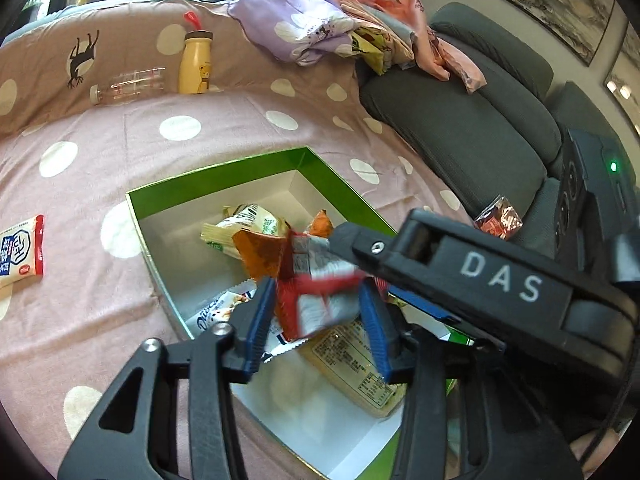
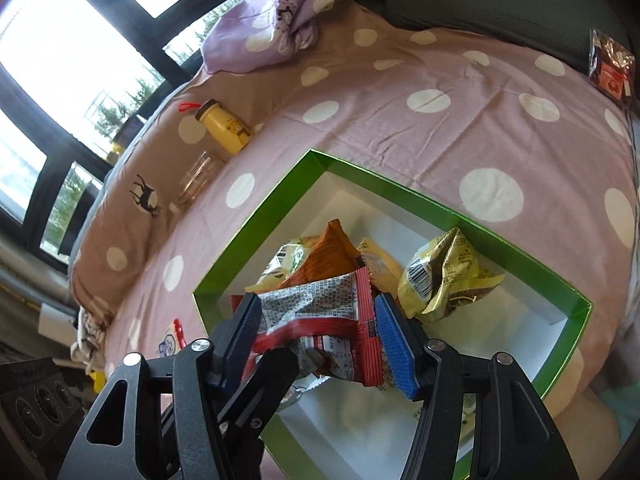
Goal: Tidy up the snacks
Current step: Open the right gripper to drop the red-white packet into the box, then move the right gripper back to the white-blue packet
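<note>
My bed (image 1: 224, 120) wears a pink spread with white dots. The green box (image 1: 224, 168) sits on it near the middle. Toward the window edge a yellow bottle (image 1: 195, 65) stands beside a clear bottle (image 1: 128, 87) lying flat. A lilac cloth bundle (image 1: 296, 28) rests at the far corner; a red-edged white packet (image 1: 20, 250) lies apart from the box.

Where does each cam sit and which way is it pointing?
Left wrist: on the left gripper, looking down along its blue fingers into the green box; the right gripper's black body crosses the right side.
Right wrist: on the right gripper, looking down into the box from another side; part of the other gripper shows at lower left.
Shared: box, red-and-white snack pack between both grippers' fingers, yellow bottle, dotted sheet.
</note>
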